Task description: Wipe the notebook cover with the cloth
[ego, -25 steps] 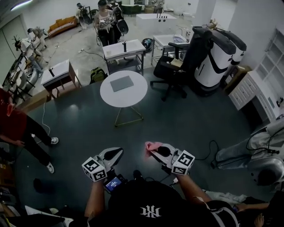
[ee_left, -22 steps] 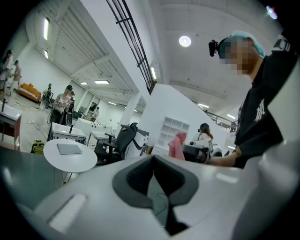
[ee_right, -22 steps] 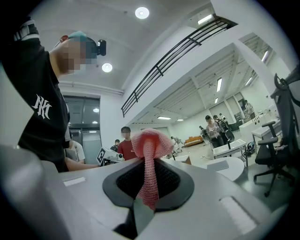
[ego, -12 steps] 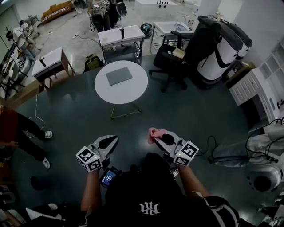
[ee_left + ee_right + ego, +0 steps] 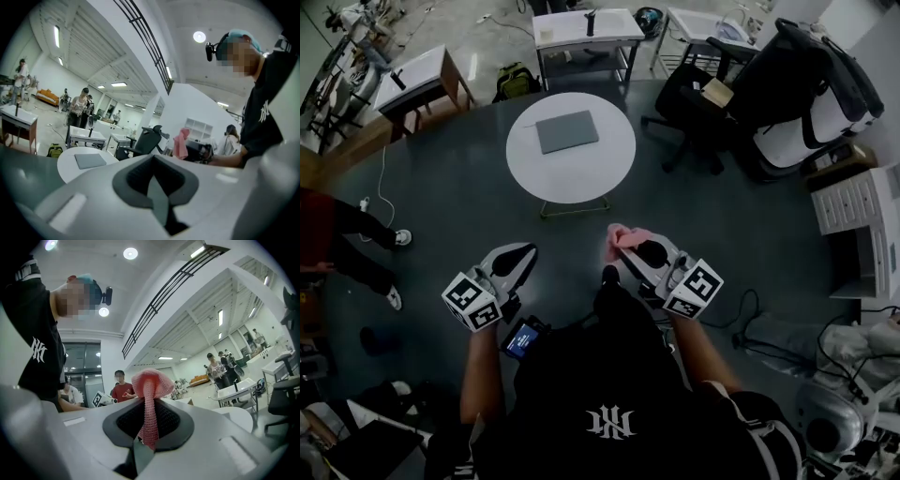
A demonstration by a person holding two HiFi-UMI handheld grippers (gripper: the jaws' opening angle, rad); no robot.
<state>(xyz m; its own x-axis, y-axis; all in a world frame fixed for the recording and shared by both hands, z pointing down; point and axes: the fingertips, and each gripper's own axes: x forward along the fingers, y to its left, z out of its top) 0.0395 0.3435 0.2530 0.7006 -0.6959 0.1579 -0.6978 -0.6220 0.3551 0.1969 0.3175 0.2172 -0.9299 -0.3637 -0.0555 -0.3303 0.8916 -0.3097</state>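
A grey notebook (image 5: 567,131) lies flat on a round white table (image 5: 572,169) ahead of me; it also shows as a grey slab (image 5: 90,160) in the left gripper view. My right gripper (image 5: 623,246) is shut on a pink cloth (image 5: 628,239), which bunches above its jaws (image 5: 149,394). My left gripper (image 5: 525,253) is shut with nothing in it. Both are held level over the dark floor, well short of the table. The pink cloth (image 5: 180,143) also appears in the left gripper view.
White desks (image 5: 586,33) (image 5: 412,80) stand beyond the round table, with a black office chair (image 5: 712,103) and a large white and black machine (image 5: 820,103) to the right. A person's legs (image 5: 352,244) are at the left. Cables run across the floor.
I have walked forward: the round table and notebook are closer and lower in the head view. Both grippers keep their pose, the right still holding the cloth.
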